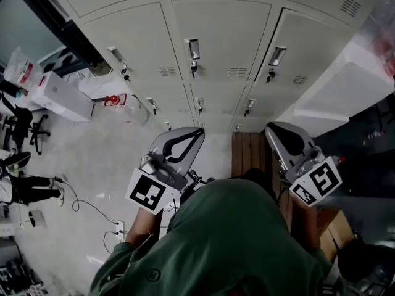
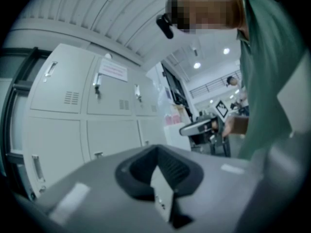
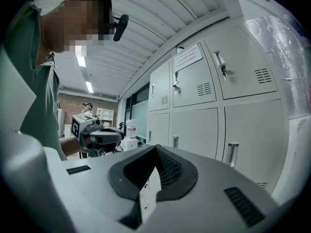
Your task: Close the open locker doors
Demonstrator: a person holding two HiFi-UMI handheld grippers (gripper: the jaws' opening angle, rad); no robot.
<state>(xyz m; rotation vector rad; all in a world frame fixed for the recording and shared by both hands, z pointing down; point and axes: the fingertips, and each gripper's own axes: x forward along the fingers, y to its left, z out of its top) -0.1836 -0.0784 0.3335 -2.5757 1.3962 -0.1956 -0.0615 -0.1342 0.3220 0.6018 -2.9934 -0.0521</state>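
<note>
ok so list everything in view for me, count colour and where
locker doors: several, pale grey, those seen look shut, across the top
notice: one, white, on an upper door
box: one, white, floor at left
chair: one, black, far left
slatted wooden piece: one, brown, at the lockers' foot
cardboard box: one, brown, lower right
green top: one, the person's
left gripper: one, grey, jaws together, empty
right gripper: one, grey, jaws together, empty

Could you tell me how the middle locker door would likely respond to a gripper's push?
The middle locker door looks like painted sheet metal, so it is probably stiff, flexing only slightly. It sits flush with its neighbours, so it likely won't swing. Its smooth face may be slippery.
</note>
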